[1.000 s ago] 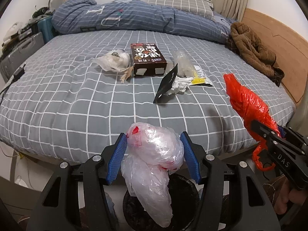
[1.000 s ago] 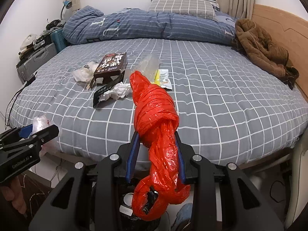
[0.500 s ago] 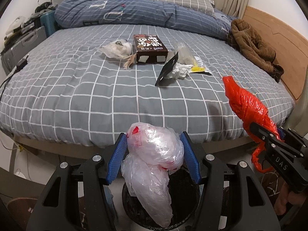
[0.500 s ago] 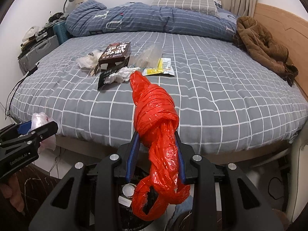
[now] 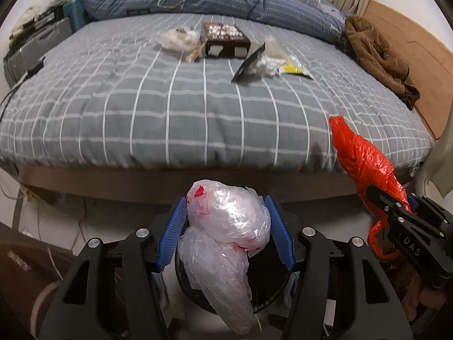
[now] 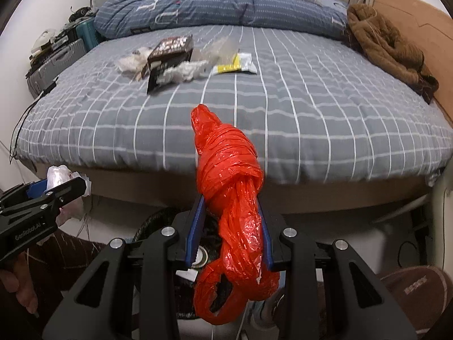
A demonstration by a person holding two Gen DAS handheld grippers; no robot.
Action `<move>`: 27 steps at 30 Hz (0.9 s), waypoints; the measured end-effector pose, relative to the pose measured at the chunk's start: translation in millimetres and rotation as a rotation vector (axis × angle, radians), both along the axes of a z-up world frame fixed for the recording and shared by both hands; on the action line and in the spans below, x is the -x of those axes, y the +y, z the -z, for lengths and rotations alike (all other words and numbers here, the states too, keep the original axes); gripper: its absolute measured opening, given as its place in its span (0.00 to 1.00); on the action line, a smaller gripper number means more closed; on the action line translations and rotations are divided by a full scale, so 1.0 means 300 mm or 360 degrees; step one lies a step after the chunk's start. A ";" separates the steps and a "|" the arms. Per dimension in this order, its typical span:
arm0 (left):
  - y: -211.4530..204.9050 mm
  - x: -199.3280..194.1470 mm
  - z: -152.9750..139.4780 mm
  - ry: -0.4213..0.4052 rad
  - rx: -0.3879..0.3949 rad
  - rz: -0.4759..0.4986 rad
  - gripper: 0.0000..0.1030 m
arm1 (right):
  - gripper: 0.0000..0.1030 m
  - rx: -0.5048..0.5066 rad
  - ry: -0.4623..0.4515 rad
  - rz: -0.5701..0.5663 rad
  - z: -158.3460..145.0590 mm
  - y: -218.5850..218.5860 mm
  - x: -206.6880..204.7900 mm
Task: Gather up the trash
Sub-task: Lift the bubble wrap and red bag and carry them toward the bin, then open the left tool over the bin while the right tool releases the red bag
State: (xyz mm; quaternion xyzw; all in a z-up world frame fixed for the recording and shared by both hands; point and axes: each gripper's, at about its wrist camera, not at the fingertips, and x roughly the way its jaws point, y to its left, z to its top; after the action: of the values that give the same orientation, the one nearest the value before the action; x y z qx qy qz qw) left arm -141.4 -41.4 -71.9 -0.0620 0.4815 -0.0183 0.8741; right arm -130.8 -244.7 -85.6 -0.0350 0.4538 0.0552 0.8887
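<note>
Your left gripper (image 5: 226,226) is clamped on a clear plastic bag (image 5: 223,243); both blue pads (image 5: 172,235) press its bulging upper part, and the rest hangs toward 6 o'clock. Straight under it sits the black trash bin (image 5: 271,291), its round mouth showing around the bag's tail.

Your right gripper (image 6: 229,226) is clamped on a knotted red plastic bag (image 6: 229,198). The knot sticks out past the pads toward 12 o'clock, and the loose loops dangle below them. The bin (image 6: 158,221) shows dark behind and below the pads, from 9 to 6 o'clock of the grip, with a bottle cap-like round thing (image 6: 202,255) inside; can't tell what it is.

In the left wrist view your right gripper (image 5: 396,206) and the red bag (image 5: 359,158) sit at 3 o'clock, near but apart from the clear bag. In the right wrist view your left gripper (image 6: 56,189) is at 9 o'clock with its bag (image 6: 61,178).

The bed (image 5: 141,107) fills the upper half. More trash lies on it at 12 o'clock, well apart from both grippers: a dark box (image 5: 225,39), a white crumpled bag (image 5: 178,38), a black wrapper (image 5: 249,62), crumpled tissue (image 5: 266,65) and a yellow-white packet (image 5: 294,69). A brown jacket (image 5: 376,53) lies at 2 o'clock.
</note>
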 end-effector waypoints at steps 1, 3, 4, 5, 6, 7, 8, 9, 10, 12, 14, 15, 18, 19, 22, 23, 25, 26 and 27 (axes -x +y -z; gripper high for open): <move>-0.001 0.007 0.009 0.0014 0.0005 -0.0001 0.55 | 0.32 0.0003 0.0020 0.0001 0.015 -0.002 0.009; -0.005 0.022 0.037 0.0049 0.0021 0.0000 0.55 | 0.32 0.0004 0.0055 0.0004 0.047 -0.006 0.019; -0.009 0.025 0.053 0.0062 0.0019 0.0004 0.55 | 0.32 0.0011 0.0072 0.0001 0.064 -0.005 0.018; -0.019 0.025 0.079 0.0084 -0.0001 0.0017 0.55 | 0.32 0.0030 0.0102 -0.0002 0.093 -0.003 0.014; -0.024 0.022 0.097 0.0098 -0.0004 0.0025 0.55 | 0.32 0.0037 0.0122 0.0000 0.110 -0.004 0.010; -0.029 0.019 0.119 0.0114 0.0000 0.0032 0.55 | 0.32 0.0042 0.0155 0.0002 0.138 -0.005 0.004; -0.031 0.015 0.131 0.0126 0.0004 0.0036 0.55 | 0.32 0.0048 0.0181 0.0000 0.161 -0.006 0.000; -0.035 0.011 0.152 0.0140 0.0011 0.0043 0.55 | 0.32 0.0053 0.0197 0.0003 0.177 -0.007 -0.004; -0.037 0.006 0.165 0.0147 0.0010 0.0046 0.55 | 0.32 0.0062 0.0225 0.0014 0.202 -0.012 -0.011; -0.043 -0.006 0.201 0.0172 0.0001 0.0051 0.55 | 0.32 0.0068 0.0264 0.0025 0.235 -0.023 -0.021; -0.051 -0.018 0.239 0.0204 -0.0001 0.0057 0.55 | 0.32 0.0075 0.0294 0.0034 0.258 -0.030 -0.028; -0.059 -0.026 0.262 0.0223 -0.0007 0.0070 0.55 | 0.32 0.0089 0.0304 0.0038 0.268 -0.033 -0.032; -0.083 -0.044 0.306 0.0259 -0.0014 0.0102 0.55 | 0.32 0.0087 0.0322 0.0030 0.281 -0.034 -0.035; -0.090 -0.052 0.317 0.0268 -0.0017 0.0112 0.55 | 0.32 0.0100 0.0327 0.0027 0.291 -0.033 -0.035; -0.103 -0.062 0.353 0.0296 -0.0010 0.0135 0.55 | 0.32 0.0110 0.0355 0.0038 0.317 -0.045 -0.046; -0.109 -0.064 0.361 0.0306 -0.0004 0.0144 0.55 | 0.32 0.0117 0.0364 0.0044 0.326 -0.051 -0.046; -0.124 -0.075 0.377 0.0324 0.0008 0.0163 0.55 | 0.32 0.0128 0.0378 0.0058 0.341 -0.066 -0.047; -0.132 -0.077 0.382 0.0327 0.0011 0.0174 0.55 | 0.32 0.0131 0.0384 0.0070 0.348 -0.078 -0.047; -0.145 -0.080 0.390 0.0334 0.0009 0.0191 0.55 | 0.32 0.0134 0.0391 0.0086 0.354 -0.093 -0.045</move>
State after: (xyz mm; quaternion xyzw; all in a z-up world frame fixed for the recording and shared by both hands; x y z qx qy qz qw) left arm -117.3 -84.8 -188.8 -0.0371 0.5731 -0.0653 0.8160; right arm -117.2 -272.7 -191.7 -0.0532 0.5619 0.0160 0.8254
